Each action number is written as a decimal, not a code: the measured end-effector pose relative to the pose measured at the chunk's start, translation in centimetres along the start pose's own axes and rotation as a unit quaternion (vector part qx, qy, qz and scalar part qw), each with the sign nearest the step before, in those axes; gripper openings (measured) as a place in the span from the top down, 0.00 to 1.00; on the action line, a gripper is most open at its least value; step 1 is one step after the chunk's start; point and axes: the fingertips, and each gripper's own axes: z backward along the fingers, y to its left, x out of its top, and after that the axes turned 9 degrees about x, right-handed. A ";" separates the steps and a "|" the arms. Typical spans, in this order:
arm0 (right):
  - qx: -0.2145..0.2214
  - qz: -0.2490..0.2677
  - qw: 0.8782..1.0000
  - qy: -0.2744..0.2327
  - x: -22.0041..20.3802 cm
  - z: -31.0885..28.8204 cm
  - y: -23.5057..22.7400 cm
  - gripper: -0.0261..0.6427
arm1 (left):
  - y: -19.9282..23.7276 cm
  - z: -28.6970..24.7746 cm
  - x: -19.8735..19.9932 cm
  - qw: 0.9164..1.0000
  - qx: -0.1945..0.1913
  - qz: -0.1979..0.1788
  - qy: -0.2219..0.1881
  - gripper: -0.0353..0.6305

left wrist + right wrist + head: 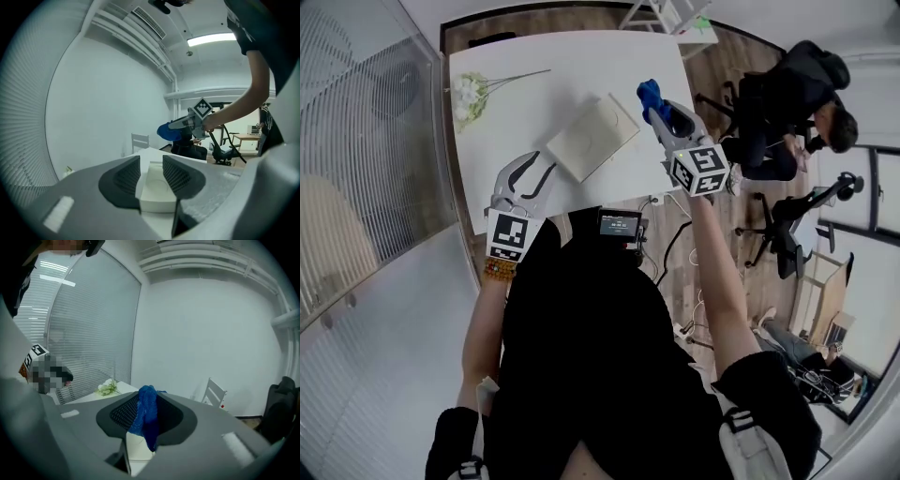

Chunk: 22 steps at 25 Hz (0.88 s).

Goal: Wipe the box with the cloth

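Note:
A flat white box (592, 138) lies at an angle near the middle of the white table (516, 66). My left gripper (541, 165) hovers at the table's near edge, just short of the box's near-left corner; its jaws stand a little apart with nothing between them. In the left gripper view, that gripper (151, 174) looks along its jaws at the box (157, 190) beyond. My right gripper (662, 105) is shut on a bunched blue cloth (650, 93), to the right of the box above the table's right edge. The cloth (146, 420) hangs between the pads (123, 414).
A bunch of white flowers (469, 94) lies at the table's far left. A white chair (666, 14) stands beyond the table. A seated person (787, 103) and office chairs are to the right. A glass wall with blinds (356, 141) runs along the left.

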 end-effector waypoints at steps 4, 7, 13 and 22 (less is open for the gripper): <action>0.020 0.004 0.999 0.031 -2.1 -3.8 -1.7 0.75 | -1.4 -1.9 -2.1 0.999 -0.043 -0.003 0.019 0.41; 0.038 0.012 0.997 0.067 -4.6 -6.4 -2.2 0.75 | -2.4 -2.9 -4.4 0.996 -0.069 -0.020 0.054 0.31; 0.070 0.029 0.986 0.147 -9.5 -10.9 -1.9 0.75 | -4.1 -5.0 -10.1 0.983 -0.115 -0.038 0.139 0.17; 0.117 0.061 0.969 0.208 -13.9 -14.7 0.9 0.75 | -5.6 -6.5 -15.2 0.963 -0.151 -0.046 0.219 0.04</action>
